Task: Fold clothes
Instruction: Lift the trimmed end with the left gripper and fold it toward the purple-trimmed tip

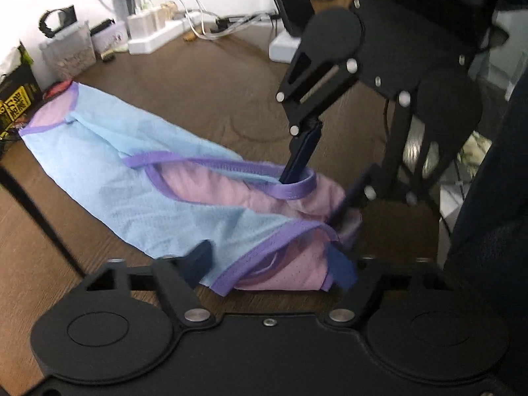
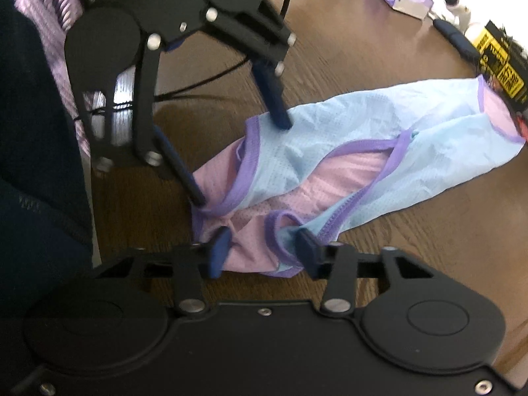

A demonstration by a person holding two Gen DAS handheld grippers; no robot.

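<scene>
Nearest the lens in the left wrist view, the left claw (image 1: 269, 265) straddles the near end of the garment (image 1: 138, 178), a light blue mesh vest with pink lining and purple trim. Its dark blue fingers (image 1: 341, 265) stand apart with the bunched armhole edge between them; whether the pads press the cloth I cannot tell. From the right wrist view that same claw reaches steeply down, one tip on the blue panel, the other at the pink edge.

Close to its own camera, the right claw (image 2: 262, 247) also points steeply down over the neighbouring corner of the vest. Its fingers (image 2: 219, 242) stand part-way apart with gathered pink fabric and a purple-trimmed loop between them; a firm grip cannot be told.

From both claws the garment stretches away as a long crumpled band, lying flat on the brown wooden desk (image 1: 204, 76).

Beyond its far end sit a black-and-yellow box (image 2: 501, 62), clear plastic containers (image 1: 69, 49) and a white power strip (image 1: 155, 36) with cables by the wall.
</scene>
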